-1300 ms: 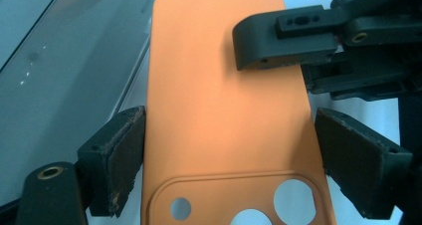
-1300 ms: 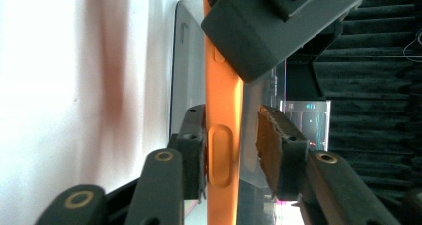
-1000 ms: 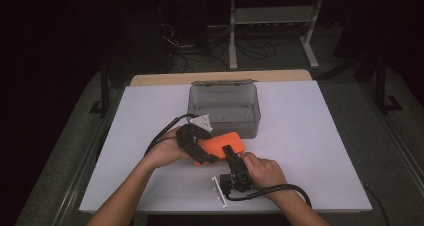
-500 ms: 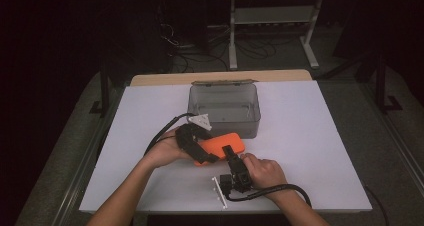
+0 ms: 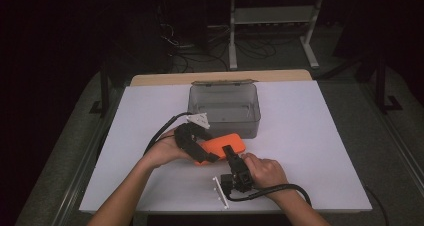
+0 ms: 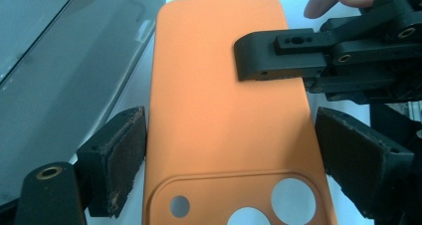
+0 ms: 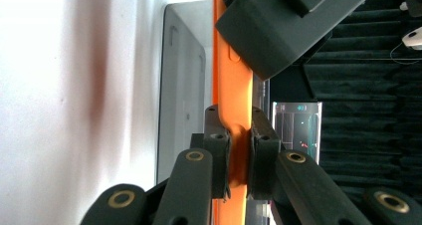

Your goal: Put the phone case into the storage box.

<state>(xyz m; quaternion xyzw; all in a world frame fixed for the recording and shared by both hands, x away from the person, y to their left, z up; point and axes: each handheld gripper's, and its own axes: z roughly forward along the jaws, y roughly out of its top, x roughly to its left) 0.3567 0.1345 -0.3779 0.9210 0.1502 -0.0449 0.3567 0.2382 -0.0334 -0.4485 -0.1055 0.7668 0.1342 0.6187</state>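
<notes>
An orange phone case (image 5: 227, 143) with camera cutouts is held just above the white table, in front of the grey box. My left gripper (image 5: 211, 153) straddles its width, and in the left gripper view the case (image 6: 224, 110) sits between two pads (image 6: 122, 155) that press its long edges. My right gripper (image 5: 230, 151) comes from the near side and pinches one long edge. In the right gripper view the case (image 7: 231, 60) stands edge-on, with my right gripper (image 7: 240, 150) shut tight on it and a left gripper jaw above.
A grey translucent plastic box (image 5: 225, 106) with its lid open stands just beyond the case, close to both grippers. The white table top (image 5: 310, 136) has free room to the right and left. Dark floor, cables and a shelf frame lie beyond the far edge.
</notes>
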